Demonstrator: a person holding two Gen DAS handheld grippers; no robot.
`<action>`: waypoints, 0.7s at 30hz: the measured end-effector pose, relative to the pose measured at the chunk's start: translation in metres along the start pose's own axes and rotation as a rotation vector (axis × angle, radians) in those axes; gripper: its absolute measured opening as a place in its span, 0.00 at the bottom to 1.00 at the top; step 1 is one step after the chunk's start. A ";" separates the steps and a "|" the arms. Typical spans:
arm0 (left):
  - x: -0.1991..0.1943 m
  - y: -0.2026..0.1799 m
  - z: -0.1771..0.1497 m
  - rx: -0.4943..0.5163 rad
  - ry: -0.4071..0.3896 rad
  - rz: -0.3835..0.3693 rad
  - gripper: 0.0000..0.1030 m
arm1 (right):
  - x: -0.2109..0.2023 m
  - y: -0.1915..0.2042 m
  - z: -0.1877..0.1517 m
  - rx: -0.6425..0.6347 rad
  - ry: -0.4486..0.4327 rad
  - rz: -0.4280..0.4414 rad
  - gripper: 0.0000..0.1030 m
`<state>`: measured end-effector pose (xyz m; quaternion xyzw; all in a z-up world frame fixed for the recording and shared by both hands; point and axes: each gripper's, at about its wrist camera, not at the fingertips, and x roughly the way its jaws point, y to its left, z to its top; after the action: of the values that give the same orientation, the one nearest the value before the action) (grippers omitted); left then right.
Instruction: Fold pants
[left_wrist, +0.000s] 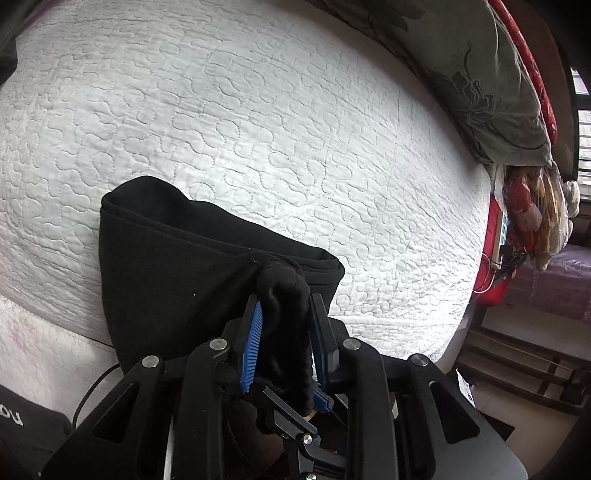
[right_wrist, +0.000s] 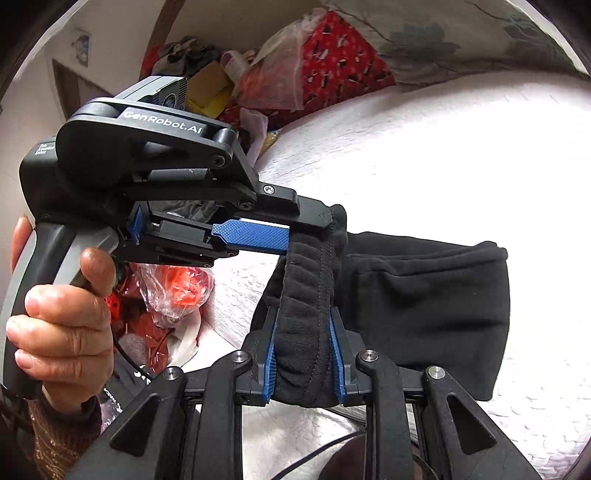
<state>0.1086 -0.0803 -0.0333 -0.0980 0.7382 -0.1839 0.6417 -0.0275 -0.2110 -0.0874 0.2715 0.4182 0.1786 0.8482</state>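
- Gripping with both sets of tongs, I have the black fleece pants (left_wrist: 192, 258) bunched and lifted off the bed at one end, the rest lying folded on the white quilted bedspread (left_wrist: 258, 110) ahead of the fingers.
- My left tongs (left_wrist: 286, 325) are closed down on a thick roll of the black fabric; the ribbed blue pads (left_wrist: 253, 347) press it from both sides, and the fabric fills the narrow gap between them.
- In the right wrist view, my right tongs (right_wrist: 303, 350) are likewise clamped on the gathered, stitched band of the pants (right_wrist: 424, 295), which bulges out between the blue pads (right_wrist: 271, 354).
- The left tongs (right_wrist: 325, 221) come in from the left of the right tongs and bite the same band just beyond the right fingertips, so the two grips sit close together along one strip of cloth.
- A bare hand (right_wrist: 62, 317) wraps the grey handle of the left tool, index finger curled over the trigger.
- Past the right tongs, the body of the pants lies flat on the bedspread, to the right.
- Beyond the left tongs, at the far right edge of the bed, lies a grey floral pillow (left_wrist: 480, 74).
- Left of the right tongs, beside the bed, sits a clear plastic bag with red contents (right_wrist: 173, 288).
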 end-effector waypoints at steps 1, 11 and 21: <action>0.006 -0.005 0.000 0.001 0.008 0.012 0.22 | -0.002 -0.010 0.000 0.023 0.004 0.005 0.23; 0.049 -0.046 0.004 0.014 0.042 0.168 0.22 | -0.011 -0.079 -0.006 0.173 0.028 0.061 0.23; 0.069 -0.075 -0.002 0.052 0.028 0.315 0.23 | -0.014 -0.132 -0.012 0.318 0.033 0.125 0.28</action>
<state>0.0891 -0.1744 -0.0665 0.0383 0.7482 -0.1011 0.6546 -0.0351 -0.3188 -0.1656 0.4248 0.4374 0.1671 0.7748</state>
